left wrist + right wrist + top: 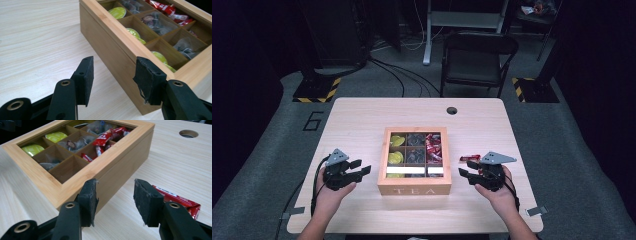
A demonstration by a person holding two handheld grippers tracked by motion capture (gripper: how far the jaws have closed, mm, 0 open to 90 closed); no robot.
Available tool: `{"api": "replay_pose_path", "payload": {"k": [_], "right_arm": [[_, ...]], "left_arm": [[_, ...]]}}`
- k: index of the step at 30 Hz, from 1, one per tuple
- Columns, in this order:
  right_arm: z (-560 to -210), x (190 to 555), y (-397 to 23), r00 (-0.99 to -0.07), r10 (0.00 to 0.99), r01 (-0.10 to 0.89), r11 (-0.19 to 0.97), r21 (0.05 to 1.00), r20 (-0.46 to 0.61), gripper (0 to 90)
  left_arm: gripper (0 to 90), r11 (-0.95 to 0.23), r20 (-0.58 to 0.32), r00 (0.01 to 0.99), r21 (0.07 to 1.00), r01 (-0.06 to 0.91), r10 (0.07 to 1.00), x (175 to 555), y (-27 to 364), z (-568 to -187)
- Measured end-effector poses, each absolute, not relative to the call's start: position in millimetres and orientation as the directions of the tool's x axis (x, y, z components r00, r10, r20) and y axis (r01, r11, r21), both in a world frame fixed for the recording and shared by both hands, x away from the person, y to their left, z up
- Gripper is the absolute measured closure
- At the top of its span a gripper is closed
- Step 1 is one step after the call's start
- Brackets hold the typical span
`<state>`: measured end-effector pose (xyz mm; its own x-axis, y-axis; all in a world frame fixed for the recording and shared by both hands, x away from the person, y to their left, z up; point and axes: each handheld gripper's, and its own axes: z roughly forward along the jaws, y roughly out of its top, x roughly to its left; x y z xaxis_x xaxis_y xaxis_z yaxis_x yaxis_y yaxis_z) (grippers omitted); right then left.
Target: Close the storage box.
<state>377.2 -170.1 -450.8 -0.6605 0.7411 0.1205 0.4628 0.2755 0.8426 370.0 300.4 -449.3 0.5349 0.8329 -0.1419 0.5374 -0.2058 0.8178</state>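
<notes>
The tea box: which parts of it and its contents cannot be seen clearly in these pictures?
- Tea box, high view: glare strip across the near row hides those compartments.
- Grey bags, left gripper view: print too small to read.
- Red packet on the table, right gripper view: partly behind a jaw.
- Box front, both gripper views: cut off by jaws.

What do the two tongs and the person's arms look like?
Both the left tongs and the right tongs are black, each with a grey three-cornered plate on top and a black cable trailing back along the forearm. Each has two flat jaws faced with black pads, on arms with brass-ringed holes. No sleeves reach the wrists.
</notes>
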Motion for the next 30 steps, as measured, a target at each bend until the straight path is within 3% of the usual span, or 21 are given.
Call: {"api": "replay_pose_path", "payload": {"k": [30], "right_arm": [[-485,387,-185,-0.59,0.801,0.516,0.279,0.81,0.1,48.7]], "left_arm": [[46.8,-0.203,-0.12,0.482,0.8,0.564,0.868,376,316,-481]]}}
